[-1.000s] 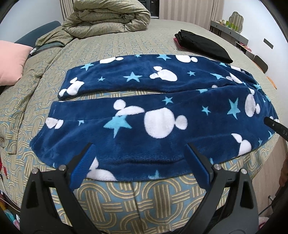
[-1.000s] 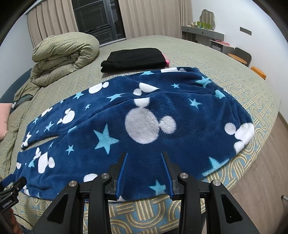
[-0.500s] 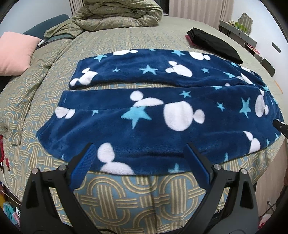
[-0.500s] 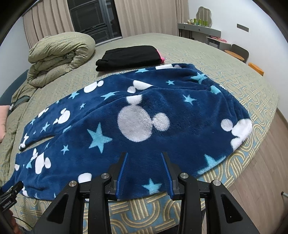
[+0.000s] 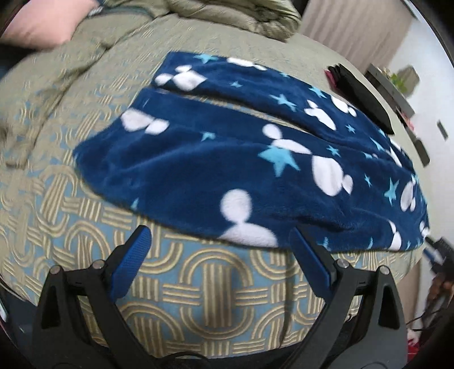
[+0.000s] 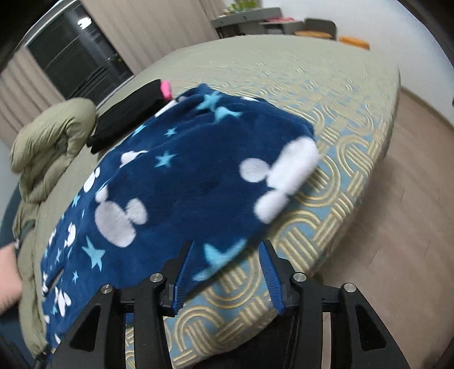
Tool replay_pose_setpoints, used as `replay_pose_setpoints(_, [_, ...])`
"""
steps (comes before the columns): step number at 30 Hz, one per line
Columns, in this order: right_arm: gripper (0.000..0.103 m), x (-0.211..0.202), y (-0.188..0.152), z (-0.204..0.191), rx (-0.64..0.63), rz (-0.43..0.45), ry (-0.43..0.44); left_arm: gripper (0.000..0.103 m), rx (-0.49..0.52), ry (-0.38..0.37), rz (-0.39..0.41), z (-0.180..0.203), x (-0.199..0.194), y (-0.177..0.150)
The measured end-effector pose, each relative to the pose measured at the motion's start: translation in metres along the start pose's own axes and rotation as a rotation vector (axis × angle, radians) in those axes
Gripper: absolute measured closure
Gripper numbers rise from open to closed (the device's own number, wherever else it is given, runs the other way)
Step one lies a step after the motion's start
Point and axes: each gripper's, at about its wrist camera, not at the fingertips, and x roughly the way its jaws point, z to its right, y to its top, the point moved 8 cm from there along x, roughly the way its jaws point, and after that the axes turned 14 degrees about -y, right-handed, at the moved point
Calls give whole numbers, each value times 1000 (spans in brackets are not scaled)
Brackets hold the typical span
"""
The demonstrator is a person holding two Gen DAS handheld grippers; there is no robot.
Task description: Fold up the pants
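The navy fleece pants (image 5: pixel 227 159) with white mouse heads and blue stars lie spread flat along the near edge of the bed, both legs side by side, cuffs to the left. My left gripper (image 5: pixel 218 241) is open and empty, just in front of the near leg's lower edge. The pants also show in the right wrist view (image 6: pixel 181 187), with the waist end at the right. My right gripper (image 6: pixel 225 249) is open, its fingers at the pants' near hem by the waist corner, holding nothing.
The patterned bedspread (image 5: pixel 210 283) covers a round bed. A folded black garment (image 6: pixel 127 110) lies behind the pants. A rolled olive duvet (image 6: pixel 54 133) and a pink pillow (image 5: pixel 42 25) sit at the far side. Wood floor (image 6: pixel 397 198) lies right of the bed.
Both grippers have swung apart: the left view shifted toward the cuffs, the right toward the waist. The right gripper's jaws have opened wider. The pants have not moved.
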Motion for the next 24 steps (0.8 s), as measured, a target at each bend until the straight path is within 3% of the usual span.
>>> replay_pose_setpoints(8, [46,22,-2,0,89,-56,109,5,-168,-56,11,-25,13,7])
replay_pose_setpoints(13, [44,34,4,1,133,-58,122,5,-253,-65,-1,-37,27,11])
replay_pose_setpoints(24, [38,41,14,11,206,-38,147,5,-311,-78,14,-45,30,19])
